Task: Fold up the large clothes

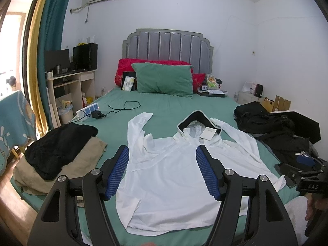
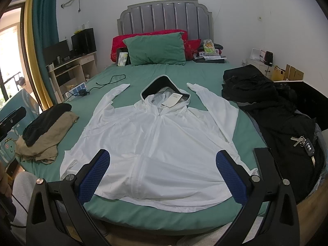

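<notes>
A thin white zip-front hooded jacket (image 2: 155, 143) lies face up and spread flat on the green bed sheet (image 2: 184, 71), hood with its dark lining pointing to 12 o'clock, hem at 6 o'clock near the foot of the bed, both sleeves angled out toward 10 and 2 o'clock. The left gripper (image 1: 162, 162) and the right gripper (image 2: 163, 164) both hover above the lower body of the jacket, jaws spread wide and holding nothing.

Judging by this, the garment is laid out but no fold has begun. The next move likely calls for each gripper to pinch a sleeve or side edge and carry it in toward the central zip.

A stack of black and tan folded clothes (image 2: 45, 131) sits at 9 o'clock, a heap of black clothing (image 2: 266, 102) at 3 o'clock.
</notes>
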A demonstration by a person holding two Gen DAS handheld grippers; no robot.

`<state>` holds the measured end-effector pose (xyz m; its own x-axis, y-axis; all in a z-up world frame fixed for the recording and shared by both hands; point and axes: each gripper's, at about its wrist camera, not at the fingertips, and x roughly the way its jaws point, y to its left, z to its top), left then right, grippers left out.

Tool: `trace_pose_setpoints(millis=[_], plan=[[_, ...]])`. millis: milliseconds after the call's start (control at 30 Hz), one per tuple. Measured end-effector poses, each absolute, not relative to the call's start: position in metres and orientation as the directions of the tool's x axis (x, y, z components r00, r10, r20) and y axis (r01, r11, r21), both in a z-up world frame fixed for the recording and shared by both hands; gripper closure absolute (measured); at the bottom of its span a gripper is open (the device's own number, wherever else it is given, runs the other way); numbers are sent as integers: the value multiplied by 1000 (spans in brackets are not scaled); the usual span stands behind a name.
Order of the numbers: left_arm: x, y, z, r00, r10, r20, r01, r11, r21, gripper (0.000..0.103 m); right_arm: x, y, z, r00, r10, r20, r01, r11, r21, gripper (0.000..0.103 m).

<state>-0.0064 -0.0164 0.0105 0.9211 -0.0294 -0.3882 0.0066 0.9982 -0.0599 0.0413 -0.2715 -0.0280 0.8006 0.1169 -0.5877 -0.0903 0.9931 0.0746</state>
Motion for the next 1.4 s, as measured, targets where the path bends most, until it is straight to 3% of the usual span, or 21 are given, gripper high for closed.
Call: trace_pose_setpoints(millis=[200, 633, 700, 867, 1033, 1133, 1400], plan=[[7, -13, 2, 899, -98, -426, 63, 993, -96, 32, 49, -275, -33, 790, 114, -602, -88, 993, 73, 1], [76, 3, -30, 846, -117, -520, 82, 993, -89, 32, 100, -294, -59, 762, 81, -643, -43, 996, 74, 1], [93, 5, -38, 830, -124, -543, 94, 992, -83, 26, 111, -302, -64, 755, 66, -653, -30, 997, 66, 1], [137, 16, -59, 815, -140, -562, 109, 990, -89, 25, 155, -324, -82, 720, 55, -692, -28, 998, 49, 1], [201, 39, -84, 759, -215, -615, 124, 974, -188, 25, 208, -342, -91, 704, 43, -709, -54, 999, 6, 1], [240, 43, -100, 715, -197, -671, 119, 980, -162, 25, 246, -355, -98, 680, 82, -729, -73, 996, 44, 1], [323, 64, -140, 708, -138, -692, 83, 990, -113, 25, 365, -371, -132, 625, 69, -778, -69, 997, 33, 3]])
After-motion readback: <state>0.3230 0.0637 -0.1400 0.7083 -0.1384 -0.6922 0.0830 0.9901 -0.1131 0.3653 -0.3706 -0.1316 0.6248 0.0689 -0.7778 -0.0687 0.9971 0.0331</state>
